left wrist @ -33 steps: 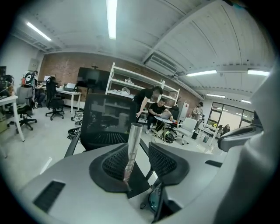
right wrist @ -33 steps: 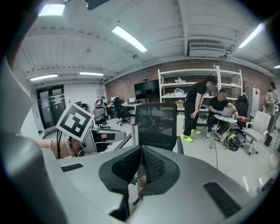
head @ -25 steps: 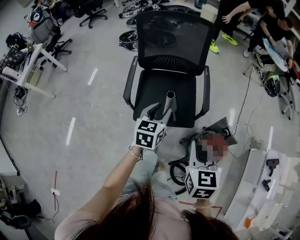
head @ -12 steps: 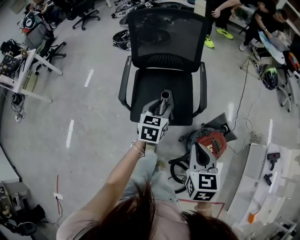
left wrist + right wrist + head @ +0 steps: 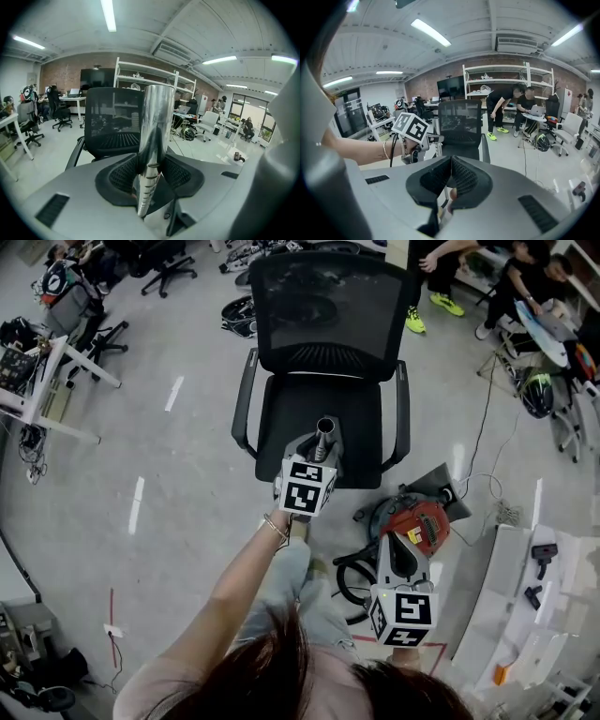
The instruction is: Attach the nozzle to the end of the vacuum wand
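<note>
Over grey office floor our left gripper clamps the shiny metal vacuum wand before the black mesh chair, our right gripper closed empty at right; next we likely fetch the unseen nozzle

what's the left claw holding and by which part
The silver vacuum wand, pinched across its shaft a little below the open end, which sticks out past the left claw.
</note>
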{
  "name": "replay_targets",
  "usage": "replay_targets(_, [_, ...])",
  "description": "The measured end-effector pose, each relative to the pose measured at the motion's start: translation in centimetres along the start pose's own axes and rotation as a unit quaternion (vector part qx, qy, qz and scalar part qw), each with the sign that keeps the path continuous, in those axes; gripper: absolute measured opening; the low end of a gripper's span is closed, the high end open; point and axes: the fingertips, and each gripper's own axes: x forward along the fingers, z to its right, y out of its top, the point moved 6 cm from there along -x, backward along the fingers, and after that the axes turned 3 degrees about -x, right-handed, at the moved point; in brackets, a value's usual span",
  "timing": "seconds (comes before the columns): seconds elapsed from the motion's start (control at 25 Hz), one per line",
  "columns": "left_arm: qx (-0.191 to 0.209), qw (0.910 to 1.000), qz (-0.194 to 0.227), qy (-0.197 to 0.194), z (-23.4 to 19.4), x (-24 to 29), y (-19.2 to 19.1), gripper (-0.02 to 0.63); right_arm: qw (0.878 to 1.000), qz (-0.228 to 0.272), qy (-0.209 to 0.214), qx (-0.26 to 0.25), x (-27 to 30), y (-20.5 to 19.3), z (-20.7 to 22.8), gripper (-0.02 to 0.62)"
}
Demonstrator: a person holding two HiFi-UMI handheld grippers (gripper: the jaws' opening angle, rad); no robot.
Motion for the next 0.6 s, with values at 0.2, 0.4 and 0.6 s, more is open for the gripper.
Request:
replay_targets(0.2, [0.025, 0.9996, 0.013, 0.005, 0.0, 0.2, -0.3, 0.161, 1.0, 0.001, 0.007, -0.004, -0.4, -0.2, 0.1, 0.023])
replay_targets(0.4, [0.035, 0.999, 0.027, 0.0, 0.2, -0.4, -0.6, 0.16, 1.0, 0.008, 0.021, 0.006, -0.5, -0.2, 0.2, 0.023])
replay_targets(0.6, [0.04, 0.9989, 0.024, -0.005, -0.2, -1.2, -0.8, 0.16, 0.999, 0.016, 0.034, 0.005, -0.1, 0.2, -0.5, 0.023])
